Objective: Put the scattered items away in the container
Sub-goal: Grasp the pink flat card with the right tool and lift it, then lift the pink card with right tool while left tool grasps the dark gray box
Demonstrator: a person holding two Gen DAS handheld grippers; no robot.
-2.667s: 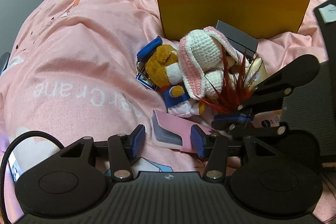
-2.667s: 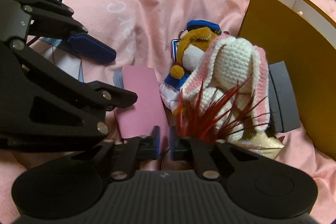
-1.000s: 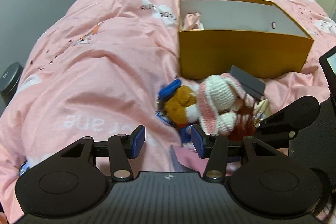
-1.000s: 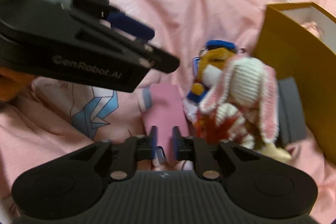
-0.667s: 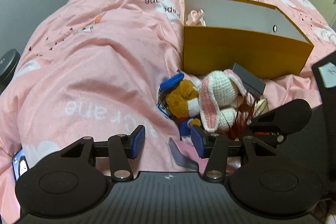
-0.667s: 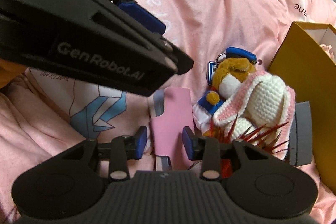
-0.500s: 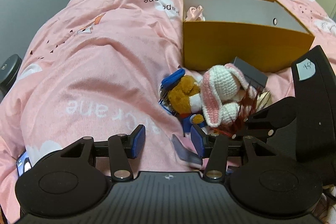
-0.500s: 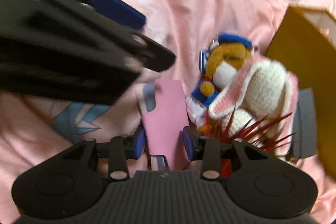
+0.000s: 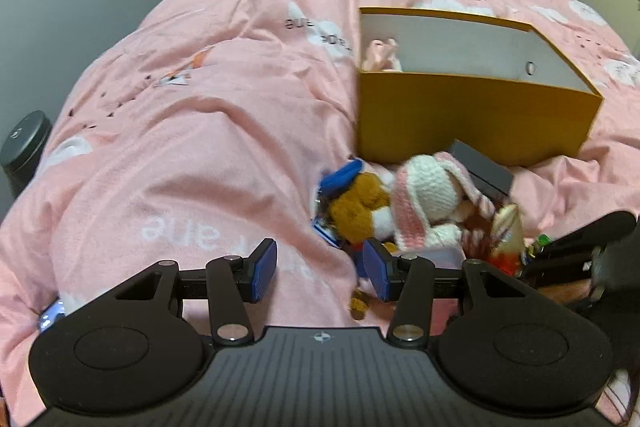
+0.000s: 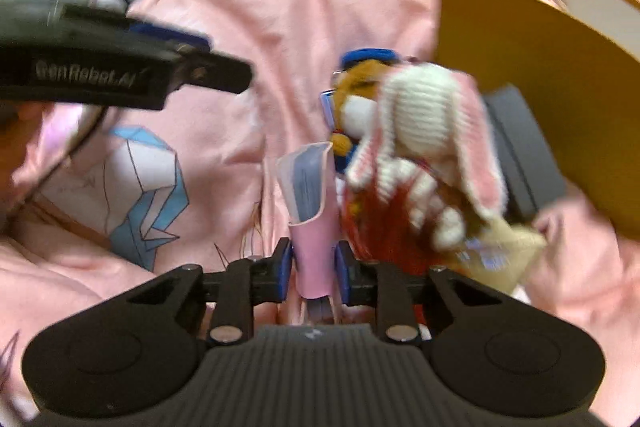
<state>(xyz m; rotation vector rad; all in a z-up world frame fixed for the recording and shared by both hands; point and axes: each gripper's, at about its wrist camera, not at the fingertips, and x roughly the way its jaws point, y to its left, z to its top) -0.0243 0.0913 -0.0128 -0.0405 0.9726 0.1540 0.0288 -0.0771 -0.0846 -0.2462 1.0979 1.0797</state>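
The right gripper [image 10: 313,269] points steeply down over the pink quilt [image 9: 192,131], and its blue-padded jaws, which have just been closing, are clamped on the near end of a flat pink card case with a clear grey-blue pocket [image 10: 310,199]; the case stands tilted up from the jaws with its pocket end raised, and its lowest edge is hidden behind the gripper body. Just right of the case lies the pile of scattered things: a white-and-pink crocheted rabbit [image 10: 424,131], a brown plush toy in a blue cap [image 10: 360,87] tucked against the rabbit's left side, a bunch of red feathers [image 10: 376,223] below the rabbit, a crumpled gold packet [image 10: 508,255] to the rabbit's lower right and a flat dark grey box [image 10: 516,155] behind it. Beyond the pile stands the mustard-yellow cardboard box with a pale inner lining [image 9: 476,115], its open top showing a small pink item [image 9: 380,55] in its left corner. The left gripper [image 9: 320,270] also tilts down, left of the rabbit, its blue pads spread apart with only quilt between them. The right wrist view is smeared by motion, so the print on the packet and the plush toy's details cannot be read; the left gripper there is a dark blur at upper left.
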